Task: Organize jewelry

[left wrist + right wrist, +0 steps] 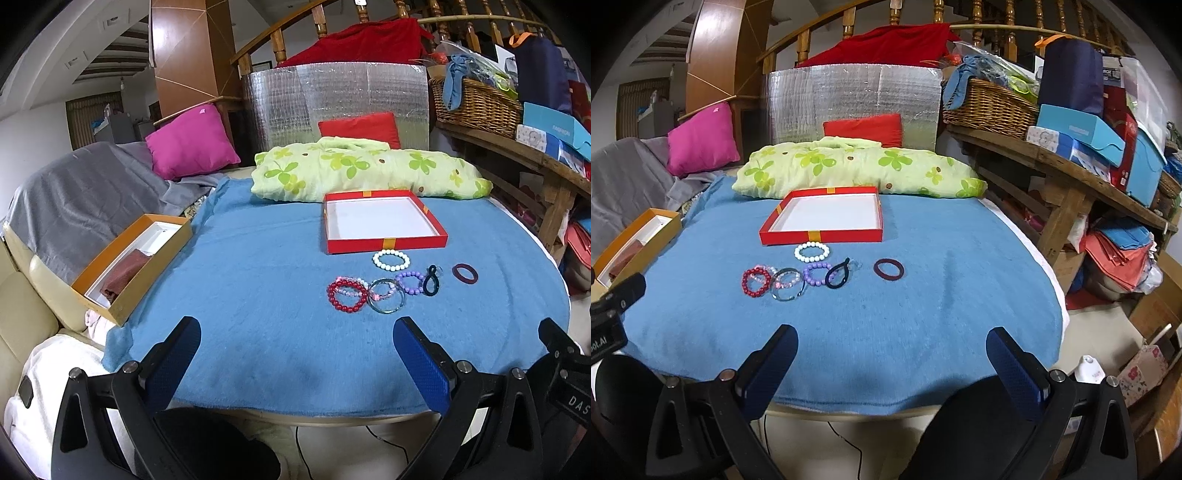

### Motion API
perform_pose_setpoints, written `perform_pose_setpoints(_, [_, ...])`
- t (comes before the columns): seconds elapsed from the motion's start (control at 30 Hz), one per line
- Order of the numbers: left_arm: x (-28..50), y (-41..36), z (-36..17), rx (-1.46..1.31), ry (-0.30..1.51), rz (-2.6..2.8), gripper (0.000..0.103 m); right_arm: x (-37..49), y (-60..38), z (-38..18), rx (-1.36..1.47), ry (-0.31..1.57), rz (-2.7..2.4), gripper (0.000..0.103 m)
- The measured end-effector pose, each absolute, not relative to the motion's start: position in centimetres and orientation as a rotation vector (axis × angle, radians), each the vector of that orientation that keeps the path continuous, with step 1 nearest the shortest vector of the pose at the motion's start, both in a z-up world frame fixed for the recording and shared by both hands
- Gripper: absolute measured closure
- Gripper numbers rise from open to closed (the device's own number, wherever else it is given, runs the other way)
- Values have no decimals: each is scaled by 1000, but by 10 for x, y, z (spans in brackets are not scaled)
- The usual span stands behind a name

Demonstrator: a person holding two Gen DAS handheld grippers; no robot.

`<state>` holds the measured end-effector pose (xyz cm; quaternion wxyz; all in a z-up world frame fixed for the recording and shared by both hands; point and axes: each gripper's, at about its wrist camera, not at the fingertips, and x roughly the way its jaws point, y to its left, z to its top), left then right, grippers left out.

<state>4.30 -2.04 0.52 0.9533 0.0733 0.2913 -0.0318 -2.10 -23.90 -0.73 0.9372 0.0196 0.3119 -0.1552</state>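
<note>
My right view alone shows the stacked shelf boxes (1082, 136). Left gripper (297, 354) and right gripper (892, 360) fingers spread wide, holding nothing. Bracelets (384, 288) lie on blue cloth (258, 332) just before red tray (384, 242).

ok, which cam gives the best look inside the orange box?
Left wrist: the orange box sits whole in frame, its white lining and a dark red cloth visible. Right wrist catches only part of it at the left edge, behind the other gripper's body.

i'm seeing a round table under a blue blanket (258, 258), with a red tray (384, 223), loose bracelets (384, 286), a green quilt (369, 170).
</note>
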Motion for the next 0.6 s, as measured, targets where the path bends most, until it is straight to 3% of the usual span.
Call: perform_pose_setpoints(0.6, [171, -26, -54, 162, 669, -124, 0, 115, -285, -43, 42, 711, -159, 0])
